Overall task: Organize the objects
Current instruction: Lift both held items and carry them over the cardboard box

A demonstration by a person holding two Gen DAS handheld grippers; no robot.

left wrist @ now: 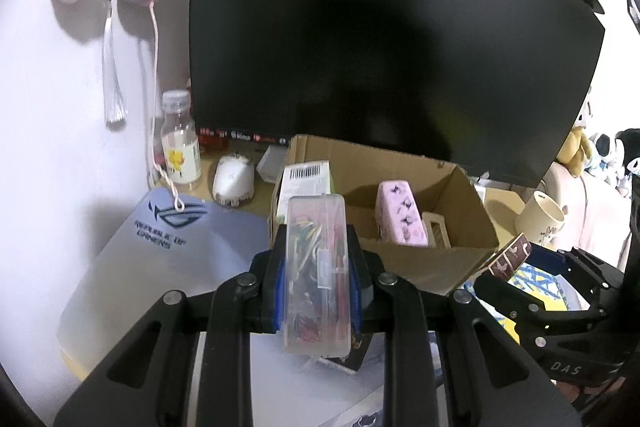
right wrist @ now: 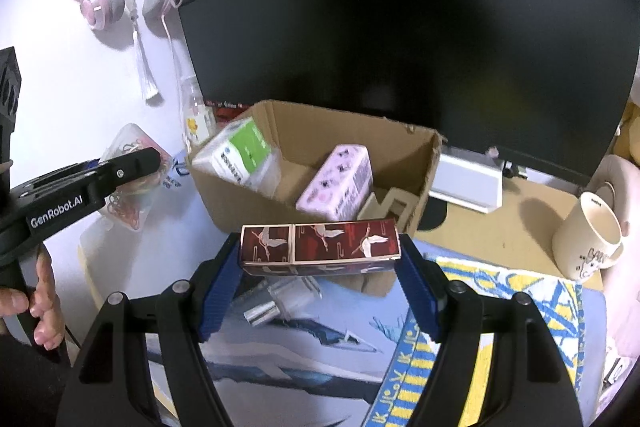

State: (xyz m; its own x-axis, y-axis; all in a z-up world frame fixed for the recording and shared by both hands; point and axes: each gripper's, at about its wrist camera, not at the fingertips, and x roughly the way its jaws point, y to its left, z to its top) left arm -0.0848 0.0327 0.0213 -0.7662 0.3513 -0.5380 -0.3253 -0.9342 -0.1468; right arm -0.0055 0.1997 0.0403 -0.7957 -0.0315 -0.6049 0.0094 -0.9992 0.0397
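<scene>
Left wrist view: left gripper clamps an upright clear case of coloured bits, held above the mat just before the carton, which holds a pink box.

Right wrist view: right gripper pinches a red crane-print box crosswise between blue pads, near the carton's front wall. A mug stands at right.
</scene>
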